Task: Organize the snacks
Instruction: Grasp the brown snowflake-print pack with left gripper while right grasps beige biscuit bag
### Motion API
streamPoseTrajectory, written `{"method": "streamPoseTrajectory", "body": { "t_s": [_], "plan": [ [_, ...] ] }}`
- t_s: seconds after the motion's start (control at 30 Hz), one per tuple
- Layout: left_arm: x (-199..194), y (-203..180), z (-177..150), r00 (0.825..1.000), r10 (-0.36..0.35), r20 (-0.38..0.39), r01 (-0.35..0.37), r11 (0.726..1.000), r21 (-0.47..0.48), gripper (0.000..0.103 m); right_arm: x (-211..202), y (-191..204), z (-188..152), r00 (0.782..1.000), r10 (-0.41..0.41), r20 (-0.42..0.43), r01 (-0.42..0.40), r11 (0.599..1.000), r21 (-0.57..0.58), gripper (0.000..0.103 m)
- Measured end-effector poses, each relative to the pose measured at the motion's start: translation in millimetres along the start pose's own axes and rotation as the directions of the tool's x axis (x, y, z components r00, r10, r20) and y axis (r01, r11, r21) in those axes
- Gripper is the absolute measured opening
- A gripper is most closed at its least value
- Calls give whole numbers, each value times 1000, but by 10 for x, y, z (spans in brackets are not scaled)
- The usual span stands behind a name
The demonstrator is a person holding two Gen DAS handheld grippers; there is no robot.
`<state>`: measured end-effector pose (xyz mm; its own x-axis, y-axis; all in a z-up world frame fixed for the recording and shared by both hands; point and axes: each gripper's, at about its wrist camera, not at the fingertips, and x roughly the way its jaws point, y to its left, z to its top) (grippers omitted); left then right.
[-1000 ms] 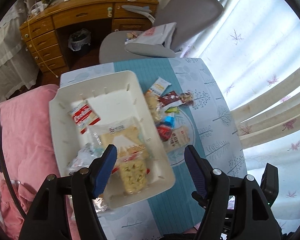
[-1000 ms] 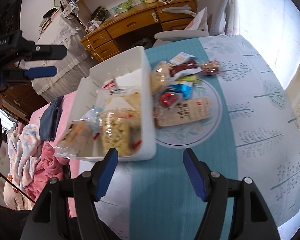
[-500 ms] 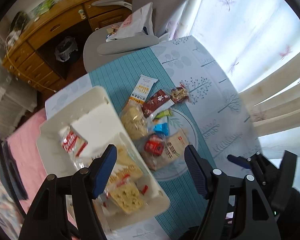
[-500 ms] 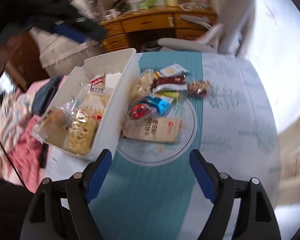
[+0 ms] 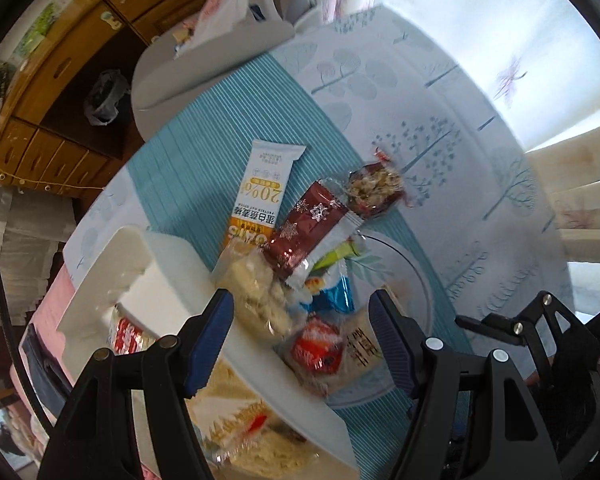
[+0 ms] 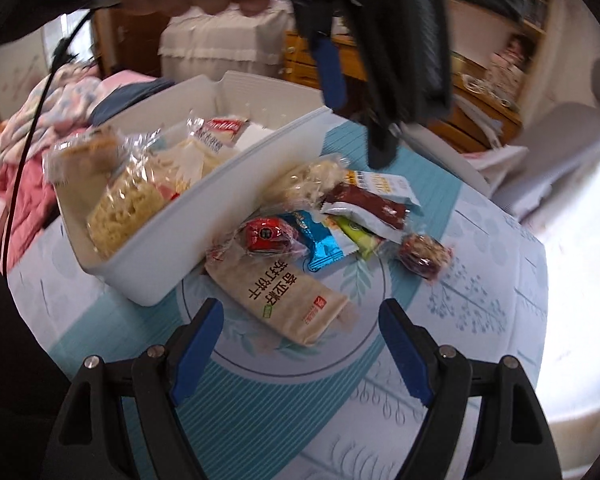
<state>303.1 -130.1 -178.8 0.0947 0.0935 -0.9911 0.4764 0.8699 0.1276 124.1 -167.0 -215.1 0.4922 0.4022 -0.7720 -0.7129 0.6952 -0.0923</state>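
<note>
Change: both tools now sit lower and nearer the loose snack pile than a second ago; the right tool's jaws have just been opening, with nothing between them.
Left tool [image 5: 302, 322]: points down over the pile, jaws apart, gripping nothing.
Right tool [image 6: 300, 334]: jaws wide and empty, just short of the beige cracker pack [image 6: 278, 294].
Snacks on worktop: beige cracker pack, red round pack [image 6: 267, 234], blue packet [image 6: 320, 244], dark red bar [image 5: 306, 230], white and orange bar [image 5: 262, 196] and nut candy [image 5: 376, 190] lie heaped together just beside the bin.
White bin [image 6: 172, 240]: holds several clear-wrapped snacks [image 6: 126, 200]; stands on the worktop's edge next to the pile.
Worktop [image 5: 440, 168]: covered by a pale cloth printed with trees, a teal ribbed band down the middle and a ring motif under the pile.
Room: wooden desk with drawers [image 5: 48, 120] behind, grey chair [image 5: 204, 64] pushed against the worktop, bright curtains [image 5: 500, 40] on one side, pink bedding [image 6: 28, 184] beyond the bin.
</note>
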Motion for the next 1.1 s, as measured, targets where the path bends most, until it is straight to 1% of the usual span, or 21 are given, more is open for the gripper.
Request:
{"method": "streamPoseTrajectory", "body": {
  "t_s": [0.17,0.3,0.4,0.43,0.57,0.7,0.73,0.77,0.8,0.87,0.93,1.0,1.1],
  "plan": [
    [382,-53,198,998,26,-62,-24,999,32,69,248,2,29,998,58,-5,-58,994,-93,81],
    [632,-73,305,994,44,-101,-39,998,47,69,455,28,43,992,125,-33,-129,978,-163,81],
    [767,-99,361,989,86,-116,-79,995,64,69,616,79,35,988,137,-70,-150,958,-244,80],
    [802,-115,375,989,87,-121,-79,994,70,69,653,89,31,987,141,-79,-157,952,-262,80],
    [893,-153,435,987,89,-133,-77,993,90,69,781,123,32,980,166,-106,-191,933,-304,80],
    [971,-151,473,986,88,-144,-76,993,89,69,866,120,48,975,188,-116,-214,932,-293,80],
    [977,-152,483,987,79,-142,-68,994,85,67,887,133,58,973,196,-123,-224,931,-290,80],
    [977,-134,498,988,66,-140,-55,995,81,63,889,142,75,972,204,-120,-230,930,-286,80],
    [974,-119,505,989,47,-138,-37,997,72,61,902,145,81,970,211,-118,-236,930,-280,80],
    [1008,-23,519,990,11,-137,-4,999,48,50,925,167,100,969,219,-115,-242,934,-264,80],
    [1002,-3,535,992,-13,-128,16,1000,26,43,979,144,140,965,228,-127,-253,940,-230,80],
    [1010,44,519,993,-25,-119,26,1000,5,42,998,163,166,966,216,-141,-243,944,-222,80],
    [1002,122,519,994,-51,-100,48,998,-36,37,1007,190,184,967,199,-159,-228,953,-198,76]
  ]
}}
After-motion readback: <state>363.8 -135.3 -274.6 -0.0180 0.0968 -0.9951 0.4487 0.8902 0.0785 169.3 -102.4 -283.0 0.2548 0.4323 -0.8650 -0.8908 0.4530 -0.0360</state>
